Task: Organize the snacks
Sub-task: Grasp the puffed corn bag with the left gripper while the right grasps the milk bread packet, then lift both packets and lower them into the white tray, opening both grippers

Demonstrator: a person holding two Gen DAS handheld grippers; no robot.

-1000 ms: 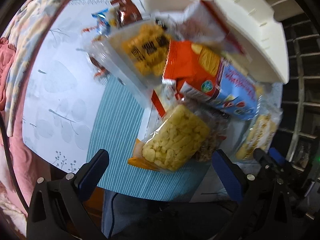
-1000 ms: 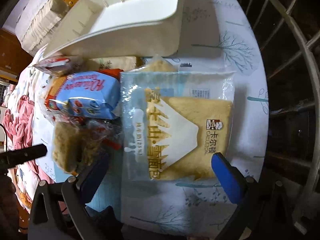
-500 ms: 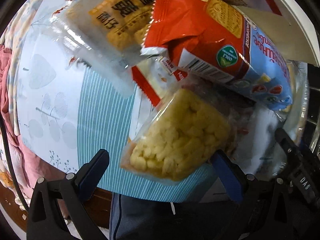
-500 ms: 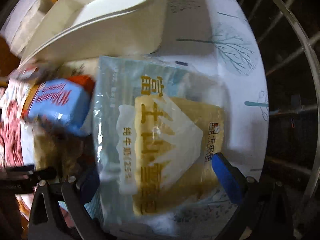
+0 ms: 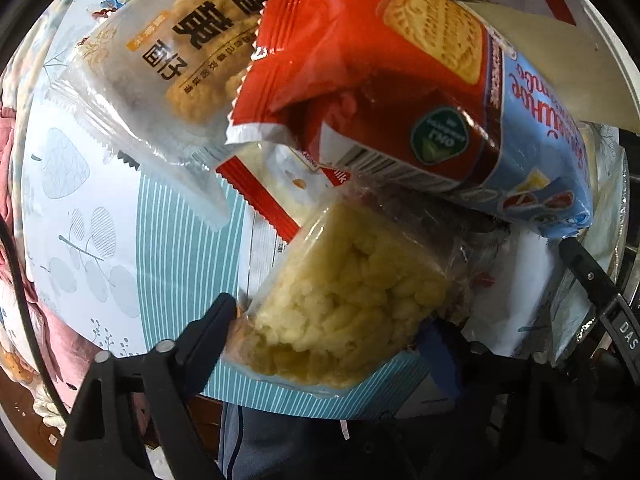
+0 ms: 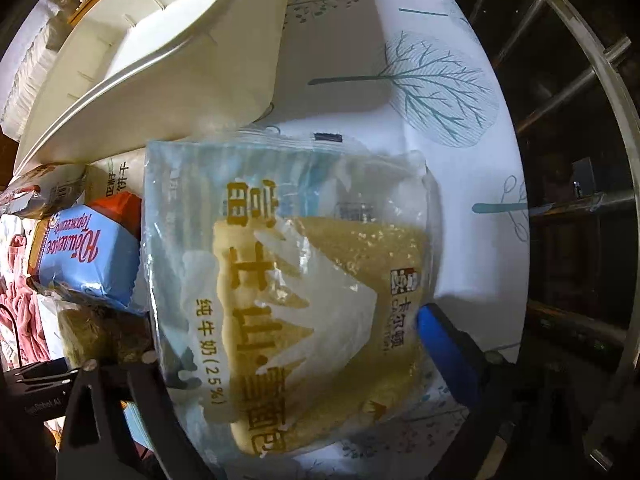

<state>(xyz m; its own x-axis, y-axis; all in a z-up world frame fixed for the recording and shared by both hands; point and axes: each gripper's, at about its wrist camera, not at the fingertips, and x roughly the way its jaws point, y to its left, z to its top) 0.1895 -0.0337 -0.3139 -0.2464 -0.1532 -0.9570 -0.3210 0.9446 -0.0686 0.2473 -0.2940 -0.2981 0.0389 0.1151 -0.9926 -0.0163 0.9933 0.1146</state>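
In the left wrist view my left gripper [image 5: 332, 340] is shut on a clear bag of yellow puffed snack [image 5: 344, 304] at the near table edge. Above it lie a red and blue biscuit pack [image 5: 404, 92] and a clear bag of golden cookies [image 5: 192, 48]. In the right wrist view my right gripper [image 6: 292, 356] has its fingers on both sides of a large pale-blue bread bag [image 6: 288, 288]; the jaws have narrowed onto its edges. The white bin [image 6: 168, 64] stands behind it.
The biscuit pack [image 6: 80, 252] and another snack bag [image 6: 92, 332] lie left of the bread. A red-edged wrapper [image 5: 276, 200] lies under the pile. The tree-print tablecloth [image 6: 436, 80] runs to a rounded edge; metal rails [image 6: 580, 80] stand beyond it at the right.
Both grippers moved forward onto their bags. The left jaws closed from wide open onto the puffed snack bag. The right jaws narrowed around the bread bag.
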